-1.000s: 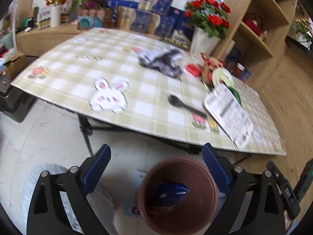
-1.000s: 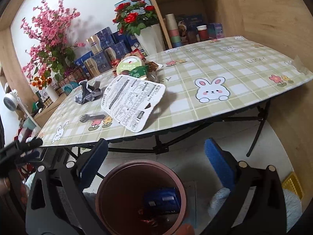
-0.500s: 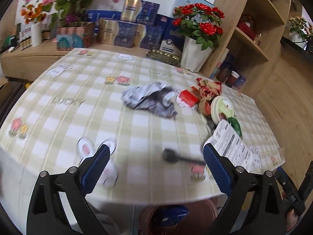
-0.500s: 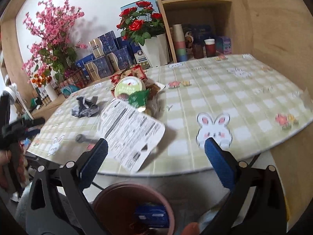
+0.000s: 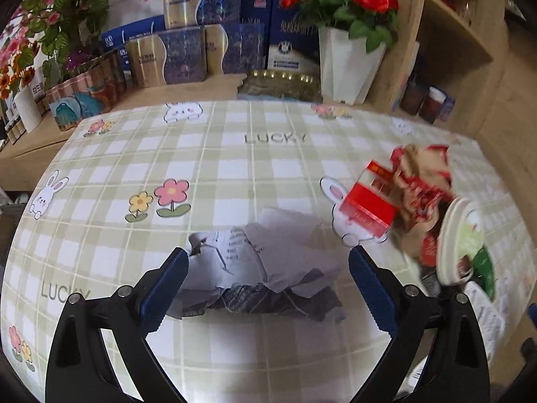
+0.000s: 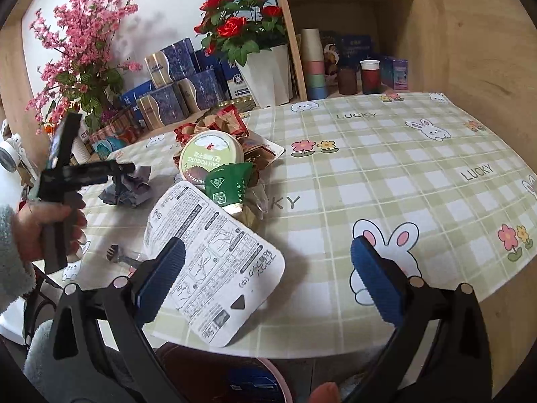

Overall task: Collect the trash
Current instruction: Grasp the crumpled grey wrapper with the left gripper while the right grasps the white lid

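A crumpled grey wrapper (image 5: 261, 265) lies on the checked tablecloth (image 5: 235, 168), and my left gripper (image 5: 266, 288) stands open with a finger on each side of it, not touching. To its right are a red box (image 5: 367, 208), a crumpled red-brown wrapper (image 5: 419, 181) and a yogurt cup (image 5: 459, 241). My right gripper (image 6: 268, 278) is open over the table's near edge, above a white printed lid (image 6: 214, 268). Behind that lid are the yogurt cup (image 6: 209, 159), a green packet (image 6: 228, 181), a black fork (image 6: 120, 257) and the grey wrapper (image 6: 129, 189). A brown bin (image 6: 214, 362) sits under the table.
A white vase of red roses (image 6: 265, 67), blue and gold boxes (image 5: 188, 53) and pink flowers (image 6: 77, 57) line the counter behind the table. Cups (image 6: 315, 63) stand on a wooden shelf at the right. A hand (image 6: 50, 218) holds the left gripper at the table's left.
Both grippers have risen from over the bin below the table to above the tabletop. The left one has moved forward until its fingers flank the grey wrapper.
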A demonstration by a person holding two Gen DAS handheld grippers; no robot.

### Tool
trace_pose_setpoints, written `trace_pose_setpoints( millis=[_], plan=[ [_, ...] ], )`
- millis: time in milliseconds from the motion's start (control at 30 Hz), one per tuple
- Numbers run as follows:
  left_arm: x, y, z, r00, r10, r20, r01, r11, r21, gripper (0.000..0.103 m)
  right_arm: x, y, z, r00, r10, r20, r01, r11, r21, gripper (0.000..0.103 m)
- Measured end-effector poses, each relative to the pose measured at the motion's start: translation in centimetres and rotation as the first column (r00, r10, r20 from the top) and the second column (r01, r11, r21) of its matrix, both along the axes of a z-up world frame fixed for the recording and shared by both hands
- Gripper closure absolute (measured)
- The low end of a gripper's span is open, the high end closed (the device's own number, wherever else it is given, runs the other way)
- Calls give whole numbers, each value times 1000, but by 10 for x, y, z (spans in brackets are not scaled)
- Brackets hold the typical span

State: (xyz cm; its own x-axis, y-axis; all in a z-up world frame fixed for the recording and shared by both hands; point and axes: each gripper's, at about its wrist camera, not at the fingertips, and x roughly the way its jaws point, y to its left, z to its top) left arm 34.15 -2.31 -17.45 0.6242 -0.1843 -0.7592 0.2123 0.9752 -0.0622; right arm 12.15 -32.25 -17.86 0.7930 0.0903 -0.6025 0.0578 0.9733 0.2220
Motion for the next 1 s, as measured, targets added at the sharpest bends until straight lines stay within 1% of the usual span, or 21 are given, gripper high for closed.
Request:
trace_pose_setpoints(
  millis=[67,133,167,200,233,300,367,400,467,533,600,700,733,800,833,867,900,933,1000],
  plan=[
    [2,-3,-11,1000,-9,-17,10,1000,15,9,4,2,-2,1000,13,-3,-13,1000,1,6],
    [0,-6,-20,1000,-17,-18,19,998,66,9,9,7,-6,999,35,-18,-35,999,-10,6],
    [-1,-9,-22,999,-30,-13,31,994,106,14,11,10,-9,998,49,-28,-49,999,-22,6],
    [-1,-13,-24,999,-47,-16,49,987,152,35,14,15,-12,997,66,-40,-68,997,-39,6],
    [-2,-15,-26,997,-72,-30,76,983,168,37,18,21,-15,995,90,-53,-93,993,-70,6],
    [-6,-10,-19,997,-73,-8,73,986,148,60,24,31,-19,989,130,-70,-138,982,-131,6],
    [-7,-2,-11,998,-67,-12,68,991,119,69,29,36,-21,985,151,-82,-163,973,-165,6],
    [-10,3,-7,998,-63,0,63,992,107,73,32,37,-23,984,154,-88,-168,971,-169,6],
    [-15,7,1,998,-54,21,52,994,97,75,35,34,-27,985,144,-92,-157,976,-149,6],
    [-24,14,9,997,-57,43,53,995,82,77,39,30,-34,985,135,-105,-145,985,-98,6],
    [-34,17,15,996,-65,57,61,996,72,78,40,25,-43,987,112,-116,-116,993,-26,6],
    [-51,25,25,995,-71,67,69,997,26,79,44,17,-54,987,80,-137,-74,996,52,5],
    [-56,27,27,995,-72,70,71,997,12,79,42,16,-54,991,67,-116,-60,996,65,6],
    [-69,33,35,994,-74,80,76,997,-21,79,41,16,-54,992,56,-117,-46,995,83,6],
    [-76,34,38,994,-74,86,77,997,-31,79,41,16,-54,992,57,-115,-46,995,91,15],
    [-82,35,40,993,-76,91,79,996,-38,80,42,17,-53,991,62,-118,-50,994,102,21],
    [-89,37,42,992,-80,96,85,995,-51,99,42,17,-52,990,66,-125,-52,992,112,24],
    [-99,36,44,992,-76,100,80,996,-38,101,42,15,-52,989,71,-130,-53,990,134,31],
    [-112,37,45,991,-85,107,91,994,-57,101,43,12,-49,988,71,-134,-46,983,179,45]
  ],
)
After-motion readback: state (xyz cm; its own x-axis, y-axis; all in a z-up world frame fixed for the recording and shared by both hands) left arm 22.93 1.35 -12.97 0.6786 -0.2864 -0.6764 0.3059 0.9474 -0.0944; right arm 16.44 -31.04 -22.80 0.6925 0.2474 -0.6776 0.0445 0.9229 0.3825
